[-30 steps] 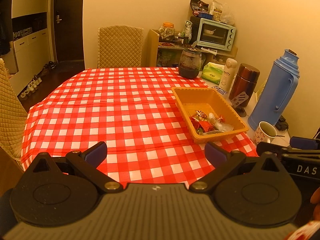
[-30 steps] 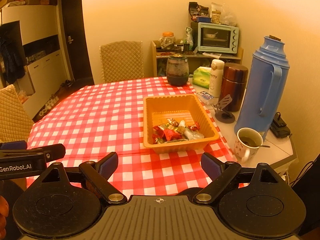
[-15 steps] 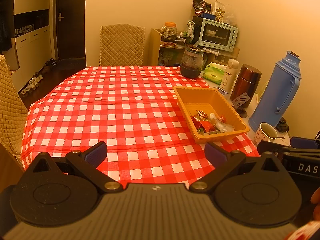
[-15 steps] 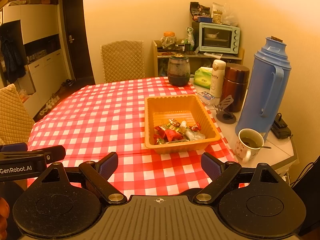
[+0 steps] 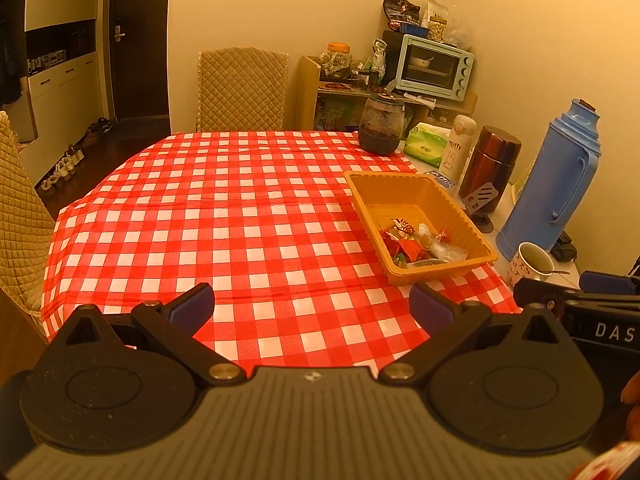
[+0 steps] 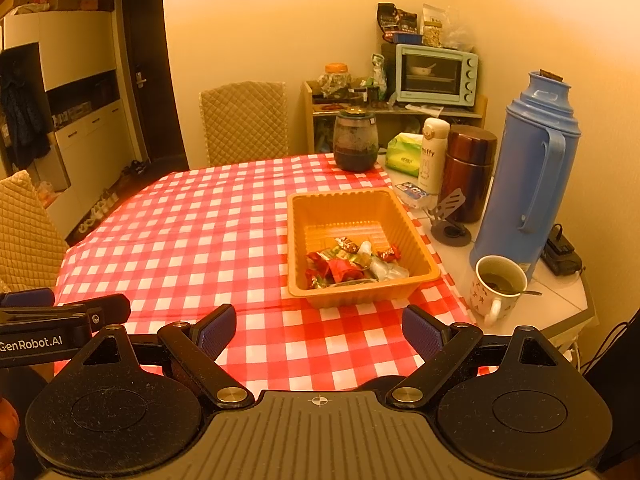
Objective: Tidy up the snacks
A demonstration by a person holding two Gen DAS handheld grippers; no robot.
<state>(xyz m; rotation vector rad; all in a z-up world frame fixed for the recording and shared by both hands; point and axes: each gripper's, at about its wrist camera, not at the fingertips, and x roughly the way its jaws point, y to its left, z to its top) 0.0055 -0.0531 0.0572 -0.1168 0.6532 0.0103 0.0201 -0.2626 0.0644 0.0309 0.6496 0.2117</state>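
Though apart from right gripper (image 6: 318,330), snacks (image 6: 352,264)

Warm amber indoor light, sharp focus, fisheye-curved edges.

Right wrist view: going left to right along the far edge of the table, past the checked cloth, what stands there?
Dark round glass jar → green tissue pack → white miffy bottle → brown metal flask → tall blue plastic thermos.
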